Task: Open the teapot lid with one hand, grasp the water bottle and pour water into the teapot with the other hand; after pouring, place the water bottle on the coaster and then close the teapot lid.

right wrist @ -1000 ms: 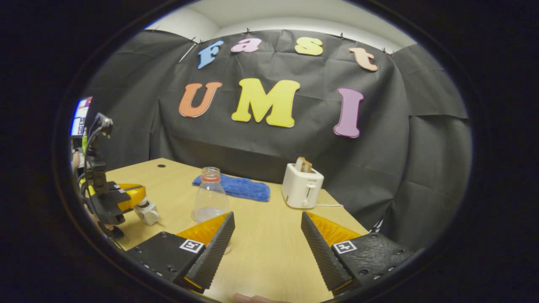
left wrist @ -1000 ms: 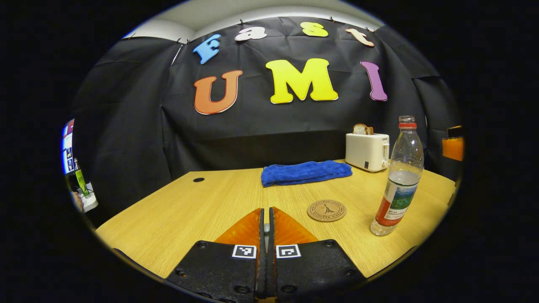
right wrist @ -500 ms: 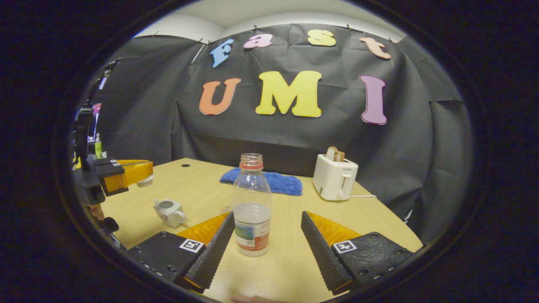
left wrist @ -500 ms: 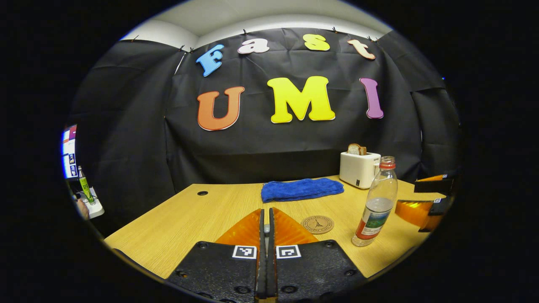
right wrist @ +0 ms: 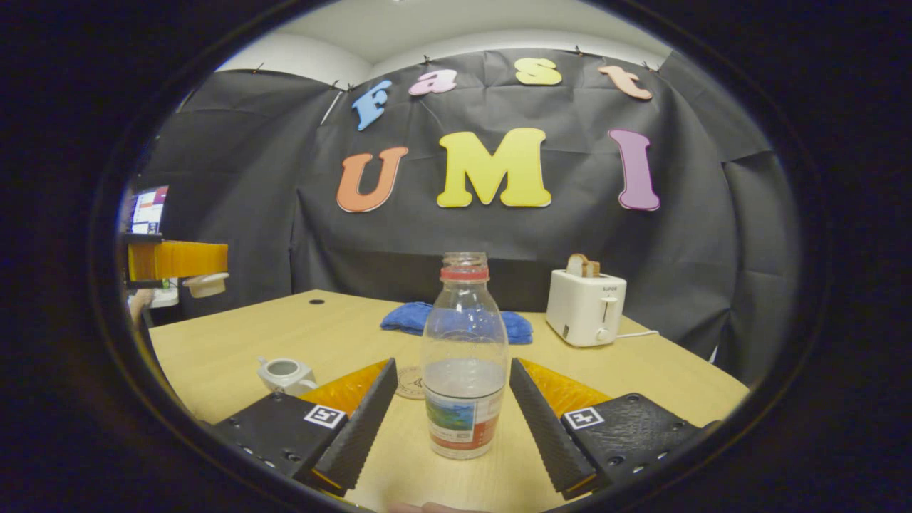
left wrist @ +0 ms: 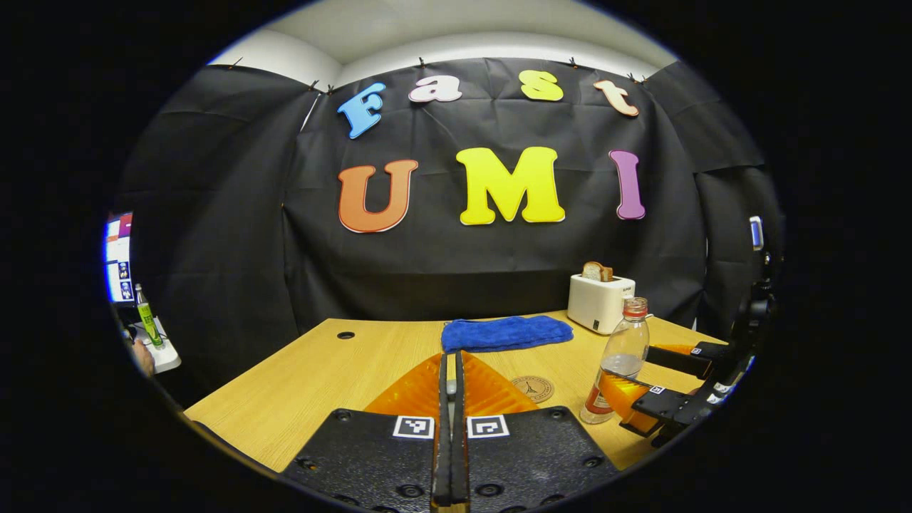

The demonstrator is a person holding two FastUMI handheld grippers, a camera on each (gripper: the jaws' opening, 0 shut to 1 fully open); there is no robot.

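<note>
A clear water bottle [right wrist: 464, 363], uncapped and part full, stands upright on the table between the fingers of my right gripper [right wrist: 452, 367], which is open with a gap on each side. The left gripper view has the same bottle [left wrist: 620, 360] with the right gripper [left wrist: 652, 381] around its lower part. A small white teapot [right wrist: 285, 374] sits lidless at the left. High above it my left gripper [right wrist: 214, 260] is shut on the teapot lid [right wrist: 205, 285]. In its own view the left gripper [left wrist: 450, 377] is shut. The round cork coaster [left wrist: 533, 388] lies just left of the bottle.
A folded blue towel [left wrist: 506, 333] lies at the back of the wooden table [left wrist: 299, 385]. A white toaster [right wrist: 586, 308] holding bread stands at the back right, its cord trailing right. The booth's black wall closes the far side.
My left gripper has risen with the lid, away from the teapot. My right gripper has swung left and closed in, so the bottle now stands between its open fingers.
</note>
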